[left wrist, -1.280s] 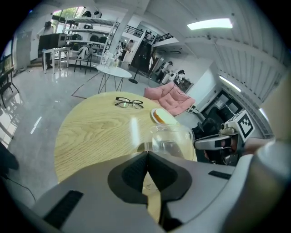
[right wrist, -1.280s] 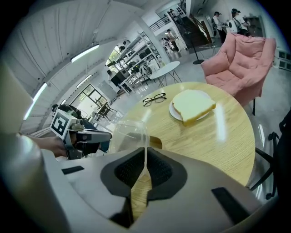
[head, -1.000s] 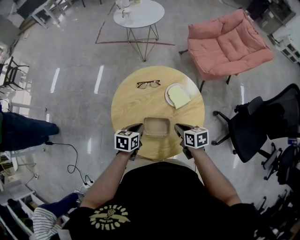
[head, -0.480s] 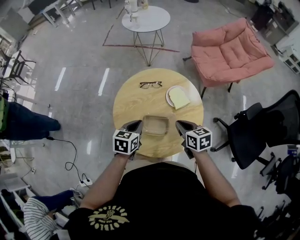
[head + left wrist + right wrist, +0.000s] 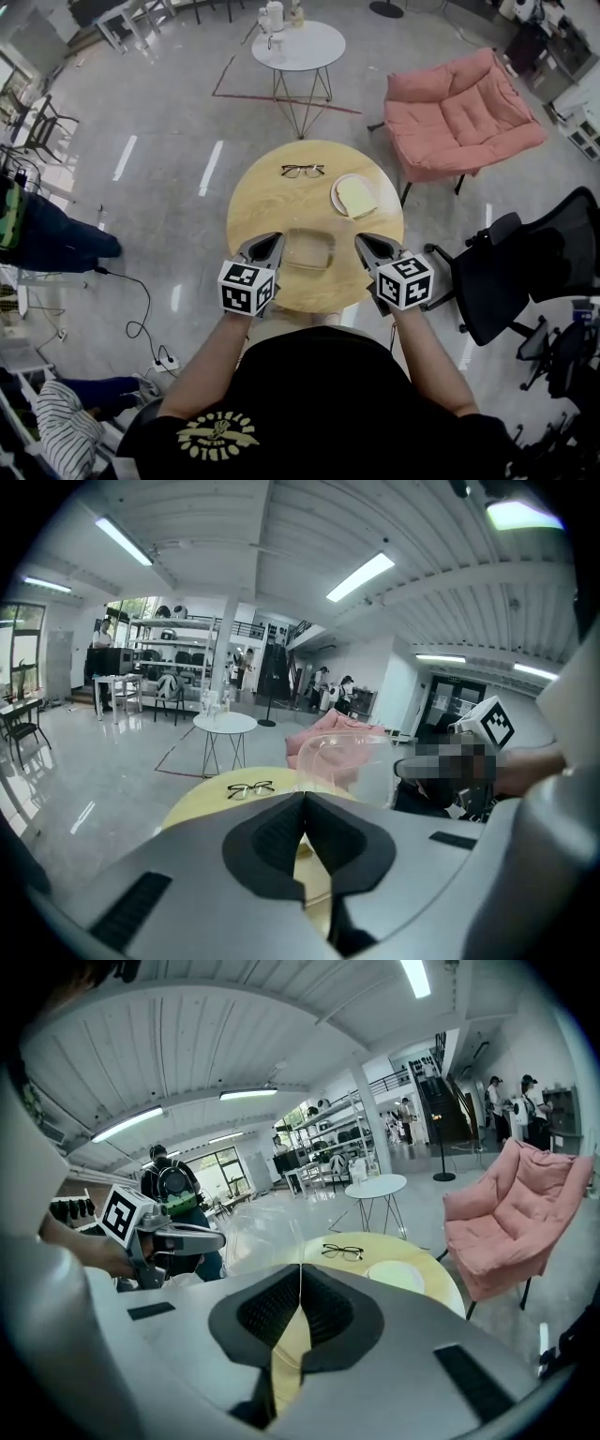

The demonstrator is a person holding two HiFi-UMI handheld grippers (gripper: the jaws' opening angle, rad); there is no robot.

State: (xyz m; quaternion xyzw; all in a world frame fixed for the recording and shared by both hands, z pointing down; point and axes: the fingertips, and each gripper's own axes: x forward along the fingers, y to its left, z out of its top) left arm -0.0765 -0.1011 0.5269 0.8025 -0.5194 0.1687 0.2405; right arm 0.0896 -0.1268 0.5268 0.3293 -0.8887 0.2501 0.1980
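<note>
Pinching the thin left wall of a clear plastic container (image 5: 308, 248), the left tool (image 5: 303, 808) has its jaws pressed together on the plastic. The right tool (image 5: 298, 1288) is clamped the same way on the opposite wall. The container hangs between the two, over the near part of the round wooden table (image 5: 272, 202) and seemingly clear of its top. Beyond it on the table, to the right, a white plate (image 5: 334, 195) carries a slice of bread (image 5: 358, 197). A pair of glasses (image 5: 302, 171) lies near the far edge. Past the table stand a pink armchair (image 5: 464, 98) on the right and a small white side table (image 5: 298, 45). A black office chair (image 5: 525, 253) sits well apart at the right.
</note>
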